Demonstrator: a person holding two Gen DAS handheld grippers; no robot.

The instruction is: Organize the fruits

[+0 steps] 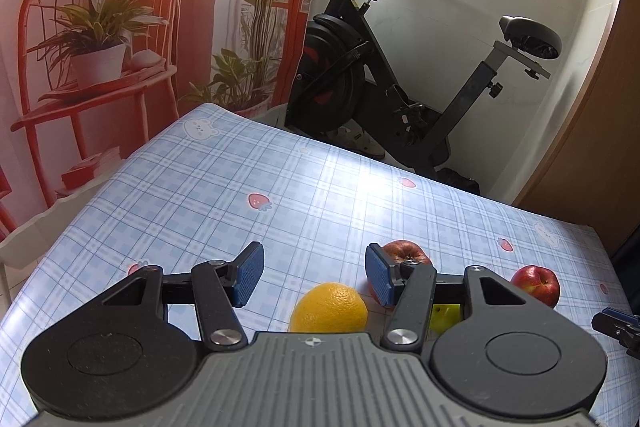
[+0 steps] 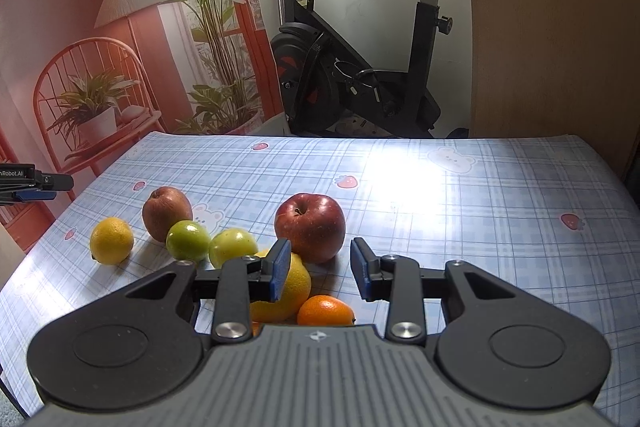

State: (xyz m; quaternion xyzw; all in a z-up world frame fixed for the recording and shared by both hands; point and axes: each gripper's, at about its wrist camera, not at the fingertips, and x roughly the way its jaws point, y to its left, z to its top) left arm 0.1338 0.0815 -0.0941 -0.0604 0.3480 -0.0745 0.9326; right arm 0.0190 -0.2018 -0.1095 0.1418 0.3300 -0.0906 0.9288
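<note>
You are at the approach stage: the fruit lies loose on the checked tablecloth [image 2: 460, 227] and nothing is grouped yet, as far as the views show. Your left gripper [image 1: 315, 275] stands moderately wide and empty, hovering above a yellow citrus [image 1: 329, 308]; a dull red apple [image 1: 404, 251] sits just behind its right-hand finger.

Your right gripper [image 2: 320, 269] is narrower, jaws apart with nothing clamped. A red apple [image 2: 310, 231] lies just beyond its tips, a small orange [image 2: 326, 311] and a larger yellow fruit [image 2: 294, 287] beneath them. Two green fruits [image 2: 188, 239] sit to the left, touching each other.

The next move, in my judgement, calls for a lower reach and wider jaws before closing on one piece.

No bowl or tray is visible. An exercise bike [image 2: 352, 67] stands behind the table, beside a printed backdrop [image 2: 100, 47].
</note>
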